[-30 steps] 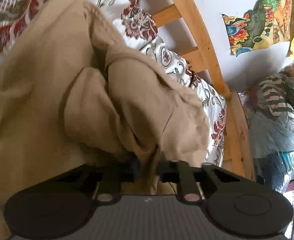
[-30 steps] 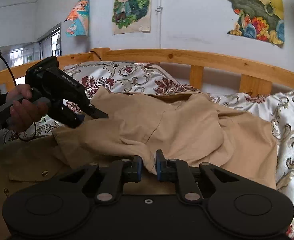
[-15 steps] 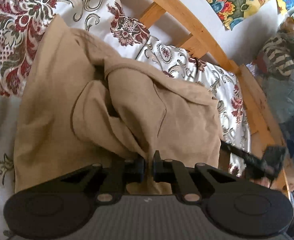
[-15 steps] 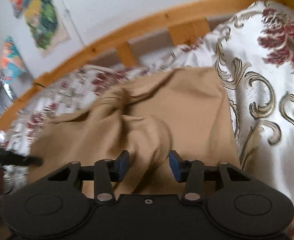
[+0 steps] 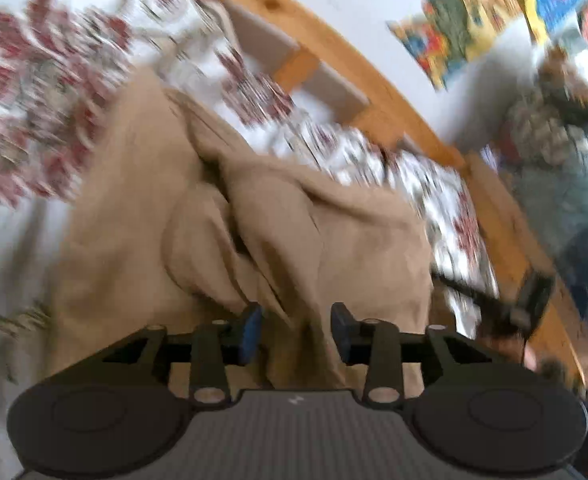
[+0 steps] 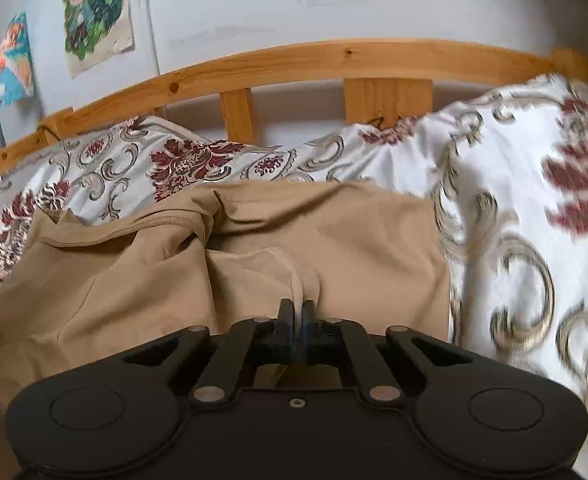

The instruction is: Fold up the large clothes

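Observation:
A large tan garment [image 5: 262, 240] lies crumpled and partly folded on a bed with a white, red-flowered cover [image 5: 26, 112]. My left gripper [image 5: 296, 330] is open just above the garment's near fold, with cloth lying between its jaws. In the right wrist view the same garment [image 6: 334, 236] spreads across the bed, and my right gripper [image 6: 297, 312] is shut on a pinched ridge of its fabric at the near edge. The right gripper also shows in the left wrist view [image 5: 506, 308], blurred, past the garment's right side.
A wooden bed rail [image 6: 314, 60] runs behind the patterned pillows [image 6: 142, 160]. Posters [image 6: 98, 12] hang on the white wall. In the left wrist view, bagged clothes [image 5: 558, 152] are piled beyond the bed's end rail [image 5: 510, 240].
My left gripper has opened and let go of the garment fold. My right gripper, open half a second ago, has shut on the cloth. Both views have swung.

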The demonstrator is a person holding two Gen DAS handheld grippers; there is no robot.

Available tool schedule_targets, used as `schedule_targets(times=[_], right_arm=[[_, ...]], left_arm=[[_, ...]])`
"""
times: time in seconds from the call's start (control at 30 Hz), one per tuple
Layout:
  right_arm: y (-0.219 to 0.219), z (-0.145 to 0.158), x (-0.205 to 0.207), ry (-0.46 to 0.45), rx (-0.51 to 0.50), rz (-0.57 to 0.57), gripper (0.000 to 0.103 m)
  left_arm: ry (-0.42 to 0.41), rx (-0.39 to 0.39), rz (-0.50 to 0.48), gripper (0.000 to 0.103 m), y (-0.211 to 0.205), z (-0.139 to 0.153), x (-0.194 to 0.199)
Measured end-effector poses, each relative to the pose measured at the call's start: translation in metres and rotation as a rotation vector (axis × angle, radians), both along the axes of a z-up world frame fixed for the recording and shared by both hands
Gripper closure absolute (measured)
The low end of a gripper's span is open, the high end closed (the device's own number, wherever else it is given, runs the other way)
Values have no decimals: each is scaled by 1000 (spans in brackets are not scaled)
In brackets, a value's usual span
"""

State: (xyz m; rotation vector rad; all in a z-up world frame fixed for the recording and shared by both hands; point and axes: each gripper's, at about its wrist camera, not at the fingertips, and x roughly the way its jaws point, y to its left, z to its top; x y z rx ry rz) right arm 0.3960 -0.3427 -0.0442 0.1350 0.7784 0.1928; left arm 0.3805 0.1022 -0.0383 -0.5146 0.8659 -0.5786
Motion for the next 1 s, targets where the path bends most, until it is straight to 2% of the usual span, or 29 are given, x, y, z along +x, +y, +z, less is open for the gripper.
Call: schedule_targets(times=[0.1,0.17,0.23,0.33,0.37,0.4,0.43,0.47,0.53,0.63,0.7,0.77,0.8,0.87,0.93,1.0], right_arm=[[3,-6,-2,11,5,-13,93],[2,-7,-3,11,12,-20,92],[2,-7,-2,8,15,-22,91],[3,-5,2,9,25,-28,86],[3,-5,3,9,27,-29,86],[4,-5,5,13,31,-32,85],[5,-4,7,16,36,-32,85],[7,-3,7,8,29,-31,93],[13,7,1,-70,-18,-23,102],[25,12,-3,-146,-127,-12,103],[25,-3,5,-83,-138,-20,103],[24,-13,5,-46,-122,-36,103],[25,-14,2,-45,-124,-34,103],[31,-10,-8,-54,-142,-9,102],[39,-9,-17,-67,-188,27,102],[41,-13,-18,-63,-215,44,101]], left_arm=[[20,-44,119,61,19,1,12],[59,3,168,61,19,1,25],[67,49,147,61,11,1,40],[102,116,184,61,2,1,59],[109,139,199,78,1,1,63],[119,176,198,102,-3,1,67],[120,226,200,102,-7,2,69],[94,256,213,103,-11,5,66],[9,314,235,103,-17,16,57],[-81,414,249,103,-21,24,44],[-87,472,232,103,-26,14,48],[-87,446,259,103,-25,8,54],[-99,422,278,103,-22,10,57],[-147,426,281,103,-22,20,62],[-217,470,257,103,-29,30,63],[-215,542,227,103,-37,24,69]])
